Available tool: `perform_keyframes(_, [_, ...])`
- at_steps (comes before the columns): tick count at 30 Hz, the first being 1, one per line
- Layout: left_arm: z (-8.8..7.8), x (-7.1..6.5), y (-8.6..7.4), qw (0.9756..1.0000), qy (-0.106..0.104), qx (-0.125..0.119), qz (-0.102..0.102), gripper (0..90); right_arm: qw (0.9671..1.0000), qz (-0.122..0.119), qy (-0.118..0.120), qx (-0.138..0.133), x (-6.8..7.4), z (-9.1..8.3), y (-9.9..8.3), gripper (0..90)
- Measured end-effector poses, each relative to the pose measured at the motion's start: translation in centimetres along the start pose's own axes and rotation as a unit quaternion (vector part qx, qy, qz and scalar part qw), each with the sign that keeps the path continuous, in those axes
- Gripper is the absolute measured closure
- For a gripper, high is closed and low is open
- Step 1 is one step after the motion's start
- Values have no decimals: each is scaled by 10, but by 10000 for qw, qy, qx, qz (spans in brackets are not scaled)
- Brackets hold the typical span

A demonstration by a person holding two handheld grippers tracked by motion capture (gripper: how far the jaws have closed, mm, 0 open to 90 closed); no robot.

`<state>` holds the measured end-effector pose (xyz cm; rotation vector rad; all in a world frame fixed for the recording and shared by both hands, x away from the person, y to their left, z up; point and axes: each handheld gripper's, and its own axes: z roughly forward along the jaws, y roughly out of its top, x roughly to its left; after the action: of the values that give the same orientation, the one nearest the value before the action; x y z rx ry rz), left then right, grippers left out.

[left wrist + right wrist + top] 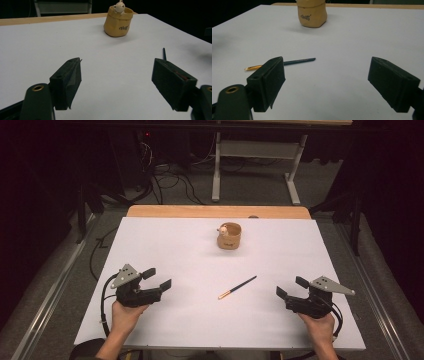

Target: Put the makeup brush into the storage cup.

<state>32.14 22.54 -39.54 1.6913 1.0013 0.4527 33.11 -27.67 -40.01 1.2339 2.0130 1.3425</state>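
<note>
A tan pot (229, 236) with a small pale figure at its rim stands on the white table (165, 245), toward the back middle; the same pot (118, 21) (312, 13) appears in both gripper views. A dark pencil-like stick with a gold end (237, 287) (287, 63) lies flat between the hands, and its dark tip (164, 53) pokes up behind the left gripper's right jaw. My left gripper (157, 278) (116, 82) rests open near the front left. My right gripper (291, 287) (327, 83) rests open near the front right. Neither holds anything.
A wooden strip (218, 211) runs along the table's far edge. Beyond it stand a white frame's legs (216, 170) and loose cables (170, 182) on the floor. Metal rails (55, 285) flank the table.
</note>
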Motion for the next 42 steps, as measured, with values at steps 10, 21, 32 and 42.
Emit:
perform_keyframes(10, [0,0,0,10000,3,-1,-14,243,10000,-4,71,-8,3,4,2,164])
perform_keyframes(21, [1,0,0,10000,6,36,-7,244,9996,-16,258,-88,10,11,5,165])
perform_keyframes(32, [3,0,0,10000,-9,64,9,245,9989,-171,429,-81,23,20,10,167])
perform_keyframes(42, [7,-1,0,9999,-69,97,37,246,9975,-437,563,17,41,34,18,169])
